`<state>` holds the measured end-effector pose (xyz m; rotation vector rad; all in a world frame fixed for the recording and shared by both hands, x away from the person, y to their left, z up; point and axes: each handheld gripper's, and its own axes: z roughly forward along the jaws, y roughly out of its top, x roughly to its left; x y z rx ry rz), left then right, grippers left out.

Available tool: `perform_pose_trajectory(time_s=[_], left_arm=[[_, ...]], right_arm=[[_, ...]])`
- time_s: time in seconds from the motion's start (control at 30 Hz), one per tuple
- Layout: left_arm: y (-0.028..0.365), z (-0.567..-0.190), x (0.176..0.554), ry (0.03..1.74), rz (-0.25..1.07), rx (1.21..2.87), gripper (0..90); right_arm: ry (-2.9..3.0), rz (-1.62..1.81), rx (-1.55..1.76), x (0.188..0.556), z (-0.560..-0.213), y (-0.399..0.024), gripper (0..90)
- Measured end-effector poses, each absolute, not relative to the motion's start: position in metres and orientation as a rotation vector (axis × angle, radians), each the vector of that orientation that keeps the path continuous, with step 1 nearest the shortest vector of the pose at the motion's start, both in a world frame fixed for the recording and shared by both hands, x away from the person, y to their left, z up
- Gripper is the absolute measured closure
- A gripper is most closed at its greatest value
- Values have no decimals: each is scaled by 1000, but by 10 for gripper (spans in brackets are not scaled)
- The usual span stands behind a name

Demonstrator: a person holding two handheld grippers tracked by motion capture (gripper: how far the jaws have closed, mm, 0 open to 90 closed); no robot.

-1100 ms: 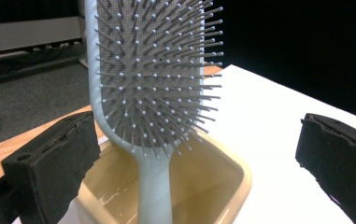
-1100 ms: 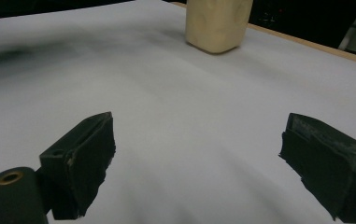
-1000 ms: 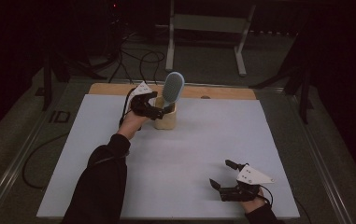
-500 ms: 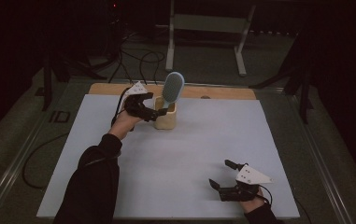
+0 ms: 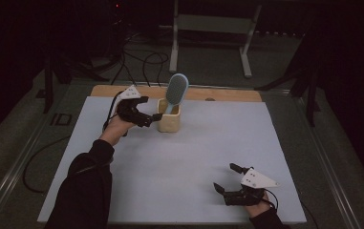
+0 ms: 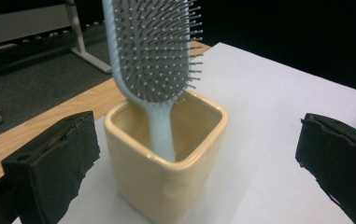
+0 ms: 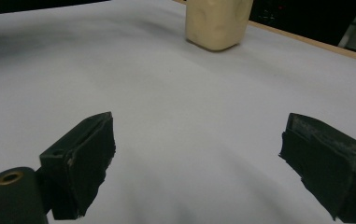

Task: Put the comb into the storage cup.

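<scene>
A cream square cup [image 5: 168,122] stands near the far edge of the white table [image 5: 194,157], with a pale blue hairbrush [image 5: 175,90] standing handle-down inside it (bristles facing the left gripper's camera). The left gripper [image 5: 152,114] sits just beside the cup, jaws spread wide on either side of it and gripping nothing. The right gripper [image 5: 226,179] rests at the near right corner, well apart, jaws likewise spread and empty.
</scene>
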<state>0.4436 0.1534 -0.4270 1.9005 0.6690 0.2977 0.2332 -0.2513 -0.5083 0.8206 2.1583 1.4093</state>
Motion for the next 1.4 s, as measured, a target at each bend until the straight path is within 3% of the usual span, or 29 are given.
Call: perform_pose_trajectory(time_s=[1.4], left_arm=[[222, -433, 378, 698, 335, 1936, 0]], right_arm=[[2157, 1391, 817, 233, -508, -249, 95]])
